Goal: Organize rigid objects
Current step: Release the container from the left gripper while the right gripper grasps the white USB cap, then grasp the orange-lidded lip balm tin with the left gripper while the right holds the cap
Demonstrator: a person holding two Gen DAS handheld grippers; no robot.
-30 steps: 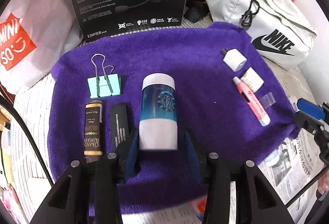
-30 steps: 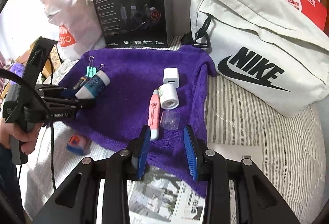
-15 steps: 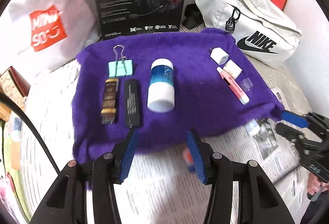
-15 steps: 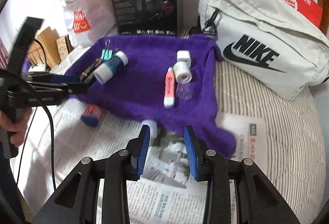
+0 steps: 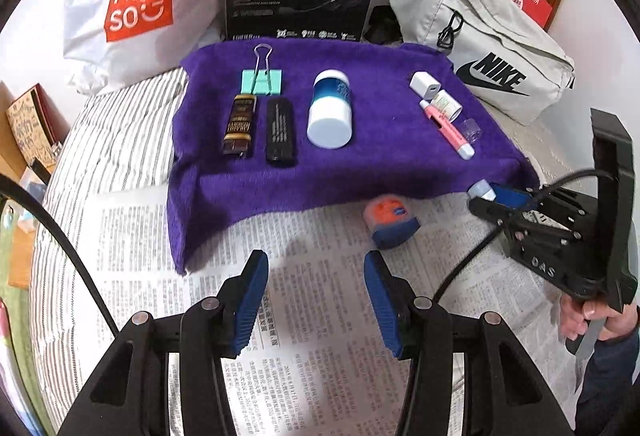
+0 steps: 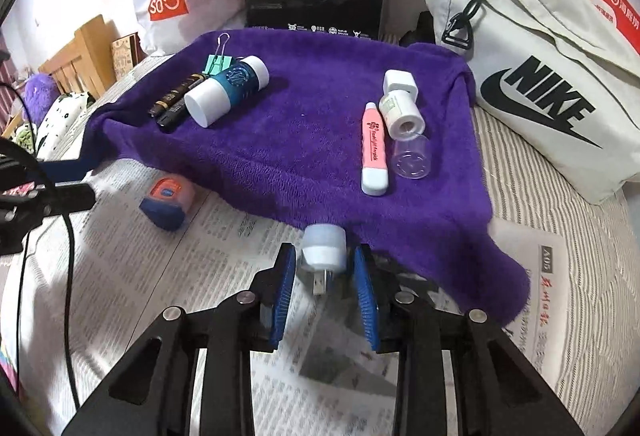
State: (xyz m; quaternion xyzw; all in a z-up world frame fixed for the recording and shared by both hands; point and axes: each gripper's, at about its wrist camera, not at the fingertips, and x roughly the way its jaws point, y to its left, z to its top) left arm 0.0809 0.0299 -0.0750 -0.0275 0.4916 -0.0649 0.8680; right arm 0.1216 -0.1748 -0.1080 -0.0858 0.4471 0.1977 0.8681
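The right gripper [image 6: 324, 288] is seen at lower centre of the right wrist view, jaws having just been closing around a small white USB plug [image 6: 323, 250] lying on newspaper [image 6: 224, 276] just below the purple towel [image 6: 304, 139] edge; whether the pads press it cannot be told; the left gripper [image 5: 316, 300] is held spread and empty over newspaper at lower centre of the left wrist view; an orange-and-blue tape measure [image 5: 390, 222] lies right of centre, off the towel; on the towel, left to right: teal binder clip [image 5: 262, 80], brown-gold box [image 5: 239, 123], black box [image 5: 280, 129], blue-white bottle [image 5: 331, 109], white charger [image 5: 424, 83], pink pen [image 5: 447, 129].
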